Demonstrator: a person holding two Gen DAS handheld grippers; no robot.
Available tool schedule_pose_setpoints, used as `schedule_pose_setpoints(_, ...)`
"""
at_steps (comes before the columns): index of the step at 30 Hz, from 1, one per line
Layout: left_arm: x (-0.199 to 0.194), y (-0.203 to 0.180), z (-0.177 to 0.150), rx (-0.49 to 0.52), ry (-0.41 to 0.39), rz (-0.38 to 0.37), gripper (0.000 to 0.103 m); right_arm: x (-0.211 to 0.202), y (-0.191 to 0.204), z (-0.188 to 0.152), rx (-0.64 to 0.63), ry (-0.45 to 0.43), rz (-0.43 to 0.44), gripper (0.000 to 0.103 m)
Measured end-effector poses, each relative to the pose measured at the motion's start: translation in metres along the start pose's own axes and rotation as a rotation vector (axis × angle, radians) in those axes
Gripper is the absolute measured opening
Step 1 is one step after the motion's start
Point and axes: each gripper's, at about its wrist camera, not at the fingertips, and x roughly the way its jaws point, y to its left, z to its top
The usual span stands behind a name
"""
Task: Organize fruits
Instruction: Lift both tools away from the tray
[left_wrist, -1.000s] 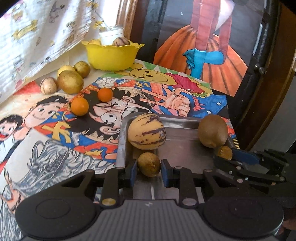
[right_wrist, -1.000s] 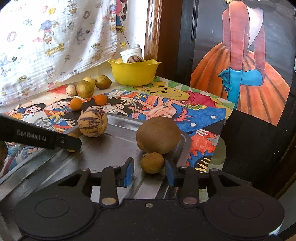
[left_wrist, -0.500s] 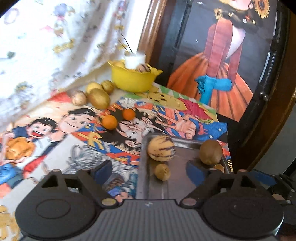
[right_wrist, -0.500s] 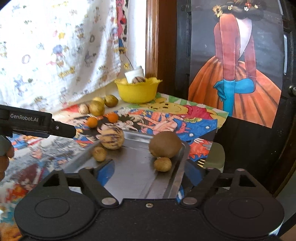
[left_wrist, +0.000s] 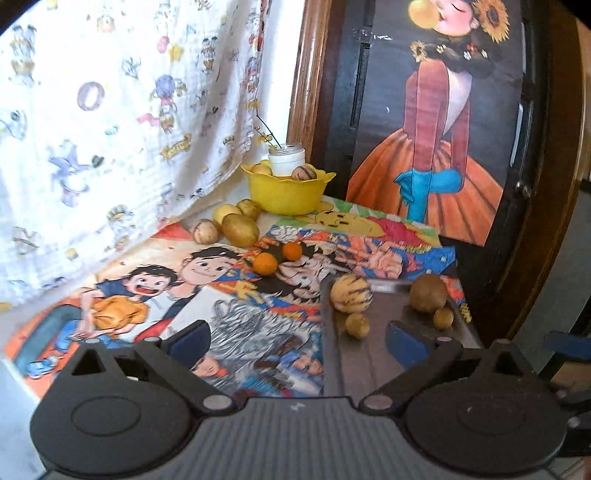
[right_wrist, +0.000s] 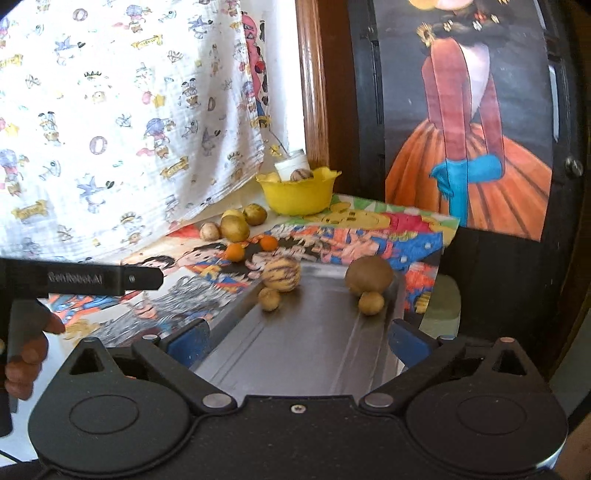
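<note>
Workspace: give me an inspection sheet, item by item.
Surface: table under a cartoon-print cover, metal tray at its near right.
Job's things: on the tray, a striped melon, a brown kiwi-like fruit and two small brown fruits; on the cover, two oranges and a cluster of yellowish fruits; more fruit in the yellow bowl.
Clutter: white jar behind the bowl.
Grippers: left gripper open, empty; right gripper open, empty.
Cables: nothing seen.
Surroundings: printed curtain, painted panel of a woman.

Black claw (right_wrist: 297, 341); blue pads (right_wrist: 188, 341); silver pivot screws
</note>
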Motion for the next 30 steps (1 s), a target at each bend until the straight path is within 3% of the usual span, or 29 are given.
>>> schedule_pose_setpoints(9,-0.022,0.014,-0.036,0.019,0.096,0.052,0.103,-0.017,0.025,-0.033,0.140,0.164,-0.030,0.102)
schedule_pose_setpoints(18,-0.035,0.051,-0.055,-0.040,0.133,0.098,0.103,-0.018,0.062,-0.048,0.064,0.284,-0.035,0.102)
schedule_pose_setpoints(26,-0.038,0.087,-0.058,-0.079,0.157,0.180,0.103,-0.003,0.093,-0.034,0.010,0.348,0.022,0.102)
schedule_pose_setpoints(30,-0.035,0.105,-0.058,-0.090,0.176,0.211,0.103,0.006,0.097,-0.012,0.049,0.393,0.097,0.102)
